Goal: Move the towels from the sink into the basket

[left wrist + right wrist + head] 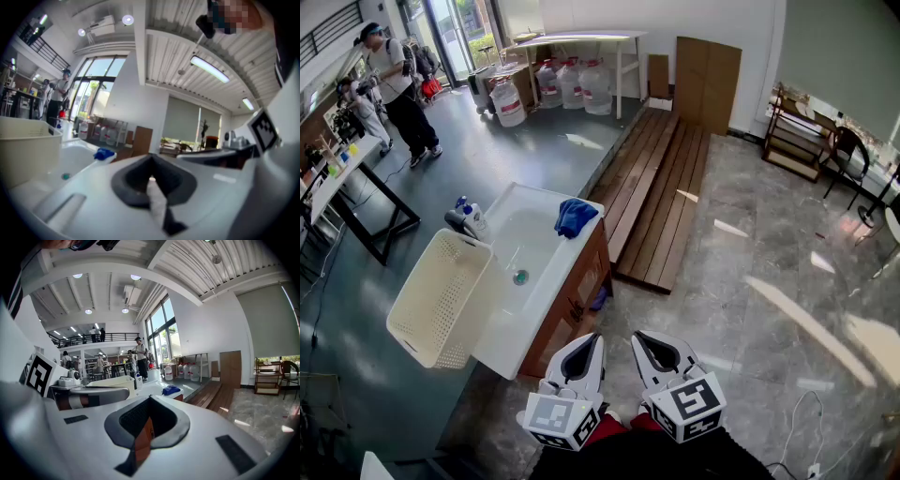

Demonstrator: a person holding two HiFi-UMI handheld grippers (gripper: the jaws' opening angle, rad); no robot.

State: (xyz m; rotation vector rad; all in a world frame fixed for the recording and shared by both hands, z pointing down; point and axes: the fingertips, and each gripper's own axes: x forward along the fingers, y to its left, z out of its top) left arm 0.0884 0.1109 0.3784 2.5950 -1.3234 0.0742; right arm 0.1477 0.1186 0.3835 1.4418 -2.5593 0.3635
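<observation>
A blue towel [575,217] lies bunched on the far right corner of the white sink [511,323]. It also shows as a small blue heap in the left gripper view [104,153] and the right gripper view [171,390]. The cream perforated basket [441,298] leans against the sink's left side. Both grippers hang low in the head view, in front of the sink's near end and well short of the towel. My left gripper [590,339] is shut with nothing in it. My right gripper [643,337], beside it, is also shut and empty. Each gripper view shows its jaws meeting at the tips.
Two soap bottles [472,217] stand at the sink's far left corner. A wooden cabinet [581,291] carries the sink. Wooden planks [661,187] lie on the floor to the right. People [398,84] stand by a table [347,178] at far left, water jugs [572,84] behind.
</observation>
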